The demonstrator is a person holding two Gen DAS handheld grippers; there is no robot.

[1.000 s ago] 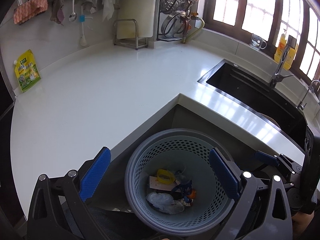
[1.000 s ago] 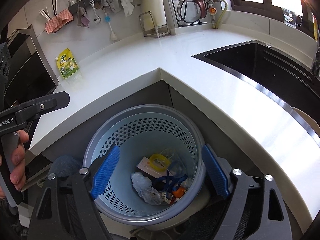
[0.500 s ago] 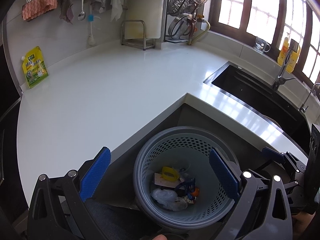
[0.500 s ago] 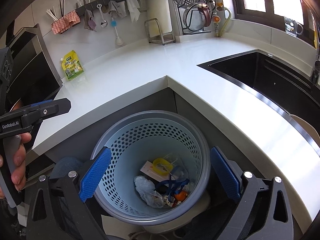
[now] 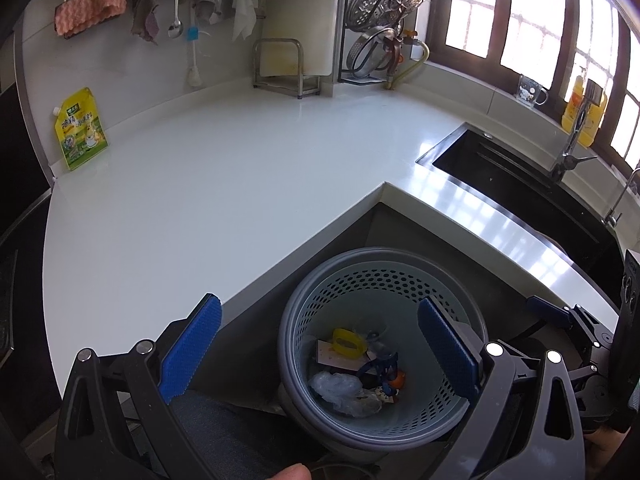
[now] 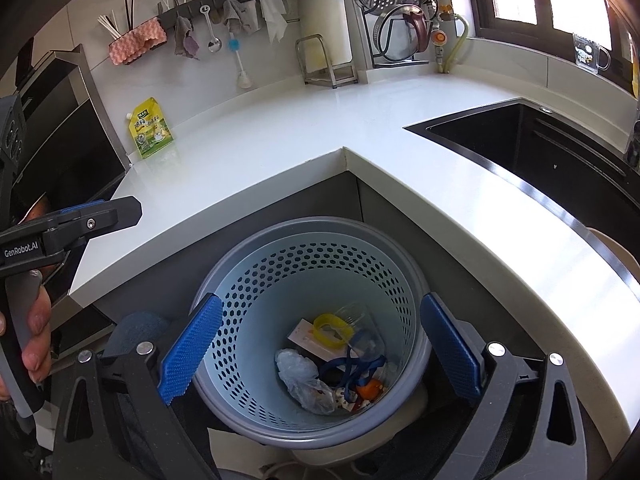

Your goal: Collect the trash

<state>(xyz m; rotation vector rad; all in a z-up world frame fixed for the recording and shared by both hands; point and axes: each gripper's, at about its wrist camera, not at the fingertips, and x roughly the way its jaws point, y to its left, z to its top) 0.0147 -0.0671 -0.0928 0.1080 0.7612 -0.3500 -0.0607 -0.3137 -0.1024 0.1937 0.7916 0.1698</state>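
Right tongs and left tongs both gape wide, empty, over the perforated wastebasket at lower centre, trash at its bottom. "GenRobot.AI" marks the left tongs' body. Beyond, upper left on the white desk, a yellow pouch, print unreadable.

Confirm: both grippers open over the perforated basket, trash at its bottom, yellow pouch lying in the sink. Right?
Not quite. The yellow pouch is not in the sink; it stands on the white counter against the wall, as the right wrist view shows. The rest holds: left gripper and right gripper are open above the basket, with the trash at its bottom.
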